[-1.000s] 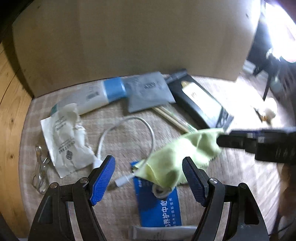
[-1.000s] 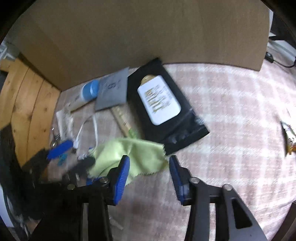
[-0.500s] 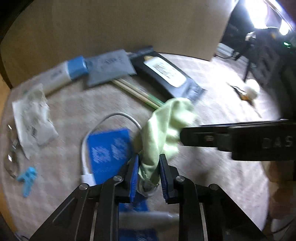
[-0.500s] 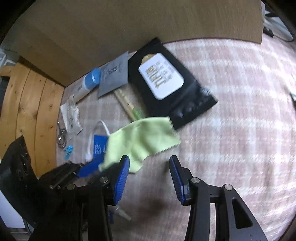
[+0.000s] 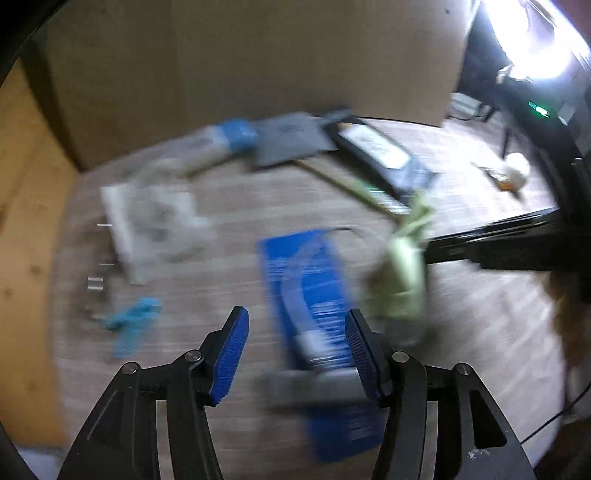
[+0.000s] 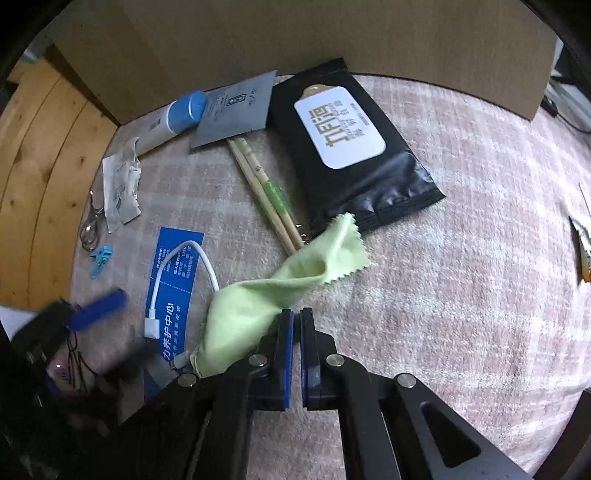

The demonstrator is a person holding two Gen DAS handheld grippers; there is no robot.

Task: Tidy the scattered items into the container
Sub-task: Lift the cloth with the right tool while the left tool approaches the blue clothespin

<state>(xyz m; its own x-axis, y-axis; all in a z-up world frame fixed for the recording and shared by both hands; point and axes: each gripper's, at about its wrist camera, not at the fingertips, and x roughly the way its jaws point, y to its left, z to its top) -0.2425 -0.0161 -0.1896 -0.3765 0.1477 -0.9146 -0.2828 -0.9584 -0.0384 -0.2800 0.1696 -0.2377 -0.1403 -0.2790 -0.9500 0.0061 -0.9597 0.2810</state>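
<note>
Change: green cloth (image 6: 280, 295) passed from left gripper (image 5: 295, 354) to right gripper (image 6: 296, 354).
Left fingers: opening, empty.
Right fingers: clamped on cloth edge.
Cloth: trailing up-left from right fingers; box (image 6: 332, 33) beyond.

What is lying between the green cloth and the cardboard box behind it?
The chopsticks and black wipes pack lie on the blanket between the green cloth and the cardboard box. They lie flat, so a lifted cloth should pass over them. The right gripper is shut on the cloth's edge.
</note>
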